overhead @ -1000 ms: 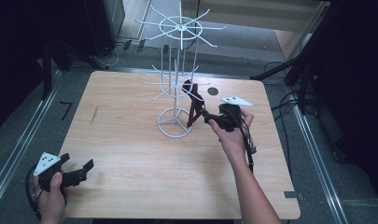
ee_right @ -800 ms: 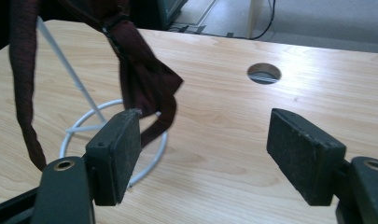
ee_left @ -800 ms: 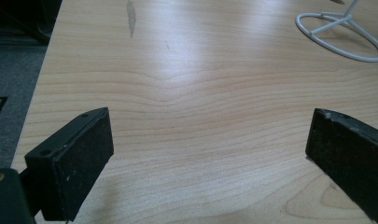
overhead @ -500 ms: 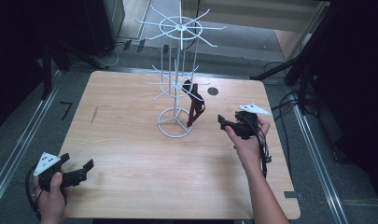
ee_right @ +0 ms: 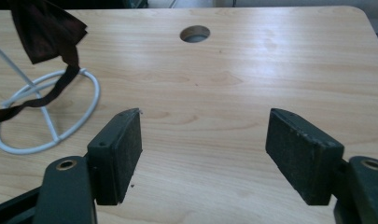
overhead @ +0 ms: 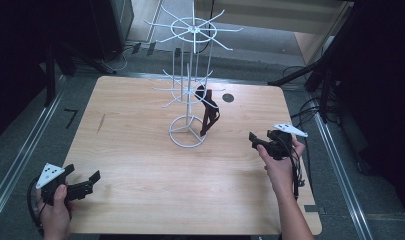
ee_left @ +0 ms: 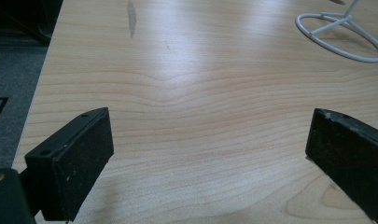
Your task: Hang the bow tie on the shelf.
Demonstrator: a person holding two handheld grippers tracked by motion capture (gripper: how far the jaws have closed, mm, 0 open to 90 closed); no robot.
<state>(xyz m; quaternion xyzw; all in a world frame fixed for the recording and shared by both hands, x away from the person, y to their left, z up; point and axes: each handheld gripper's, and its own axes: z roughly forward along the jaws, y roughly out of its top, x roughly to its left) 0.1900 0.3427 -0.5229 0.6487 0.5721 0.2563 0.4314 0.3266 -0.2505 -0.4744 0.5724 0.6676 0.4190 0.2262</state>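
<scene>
A white wire rack (overhead: 192, 85) stands on its ring base (ee_right: 46, 116) at the middle back of the wooden table (overhead: 140, 160). A dark brown bow tie (overhead: 208, 111) hangs from one of its lower arms; its strap (ee_right: 42, 95) trails down to the ring. My right gripper (overhead: 256, 142) is open and empty, held by a hand to the right of the rack, well apart from the tie. My left gripper (overhead: 82, 181) rests open near the table's front left corner, with bare wood between its pads (ee_left: 79, 154).
A round cable hole (overhead: 228, 97) is in the table behind the rack on the right, also seen as the hole (ee_right: 194, 33) in the right gripper view. Metal rails and cables run along the floor at both sides. A dark streak (ee_left: 130, 16) marks the wood on the left.
My right gripper has drawn back from the rack and the hanging bow tie, moving right and toward the front of the table with its jaws open. The left gripper has stayed put.
</scene>
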